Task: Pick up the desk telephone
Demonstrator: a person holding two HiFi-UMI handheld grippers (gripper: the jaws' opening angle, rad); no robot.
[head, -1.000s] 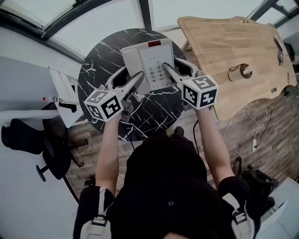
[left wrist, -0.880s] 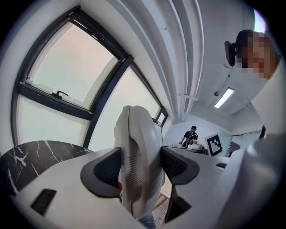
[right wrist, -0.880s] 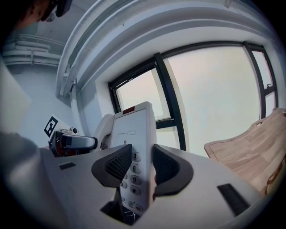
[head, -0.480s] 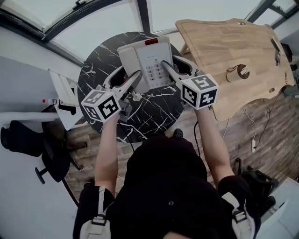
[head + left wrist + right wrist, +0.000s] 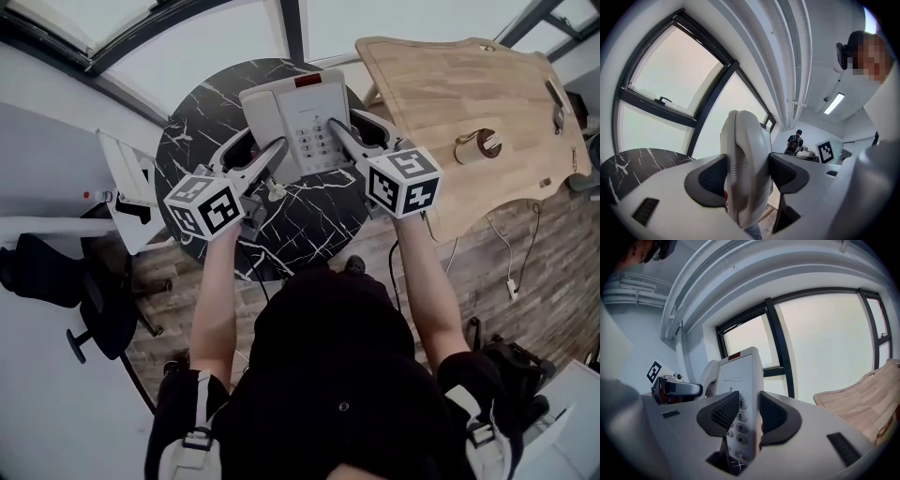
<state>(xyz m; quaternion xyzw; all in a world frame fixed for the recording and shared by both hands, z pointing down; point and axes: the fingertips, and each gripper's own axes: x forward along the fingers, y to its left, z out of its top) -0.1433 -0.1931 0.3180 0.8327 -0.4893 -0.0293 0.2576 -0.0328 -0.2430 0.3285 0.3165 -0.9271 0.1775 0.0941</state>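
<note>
One telephone over one table's far side pointed lengthwise toward the window, the left gripper clamped on its handset side and the right gripper's jaws, just closing, pinching its keypad edge.

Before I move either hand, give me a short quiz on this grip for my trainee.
1. What is between the jaws of the left gripper? A) the handset B) the keypad C) the table rim
2. True or false: the right gripper has nothing between its jaws.
3. Fill in: in the head view, the desk telephone shows over a round, black ___-patterned table.

Key: 1 A. 2 False: its jaws, which have just been closing, pinch the desk telephone's keypad side. 3 marble.
</note>
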